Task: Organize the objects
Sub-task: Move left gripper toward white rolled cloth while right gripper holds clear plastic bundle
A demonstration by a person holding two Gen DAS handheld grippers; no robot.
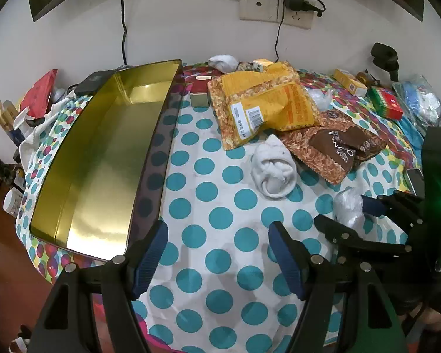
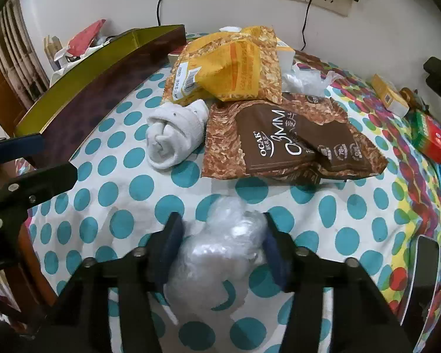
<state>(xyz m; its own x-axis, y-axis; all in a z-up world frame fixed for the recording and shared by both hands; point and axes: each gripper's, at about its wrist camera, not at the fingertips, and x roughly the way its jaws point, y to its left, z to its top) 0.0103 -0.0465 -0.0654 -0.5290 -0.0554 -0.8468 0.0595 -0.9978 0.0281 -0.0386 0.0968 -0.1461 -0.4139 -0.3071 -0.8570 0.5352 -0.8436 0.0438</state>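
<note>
Plastic wad: a crumpled clear plastic wad [image 2: 223, 253] lies on the dotted cloth [image 2: 126, 223], right between the fingers of my right tongs [image 2: 222, 247].
Right tongs: both pads seem to touch the wad's sides, but blur there means I cannot tell whether I am pinching it or only framing it.
Left tongs: my left tongs [image 1: 217, 257] are spread wide and hold nothing, hovering over bare cloth just right of the tin.
Tin: the long gold tin [image 1: 103, 158] sits open at the left of the tabletop, and its floor shows nothing inside.
Sock: a rolled white sock [image 1: 272, 170] lies loose in the middle, between the tin and the snack bags.
Bags: a yellow bag [image 1: 264, 100] overlaps a brown bag [image 1: 335, 147], both flat and near the sock.
Further out: a green-and-red box [image 1: 386, 103], a yellow box [image 1: 350, 81], a second bit of plastic [image 1: 320, 97] and a phone [image 2: 423, 270] sit towards the right edge.
Wall: a socket [image 1: 276, 8] with a charger plugged in hangs above.
Done: nothing that I can see; the tin looks empty, so I judge the sorting is at its very start.
Left: the wad, the sock, both bags and the small boxes all seem to need a place, probably the tin.
Step in hand: I judge it is picking up the wad with the right tongs.
</note>
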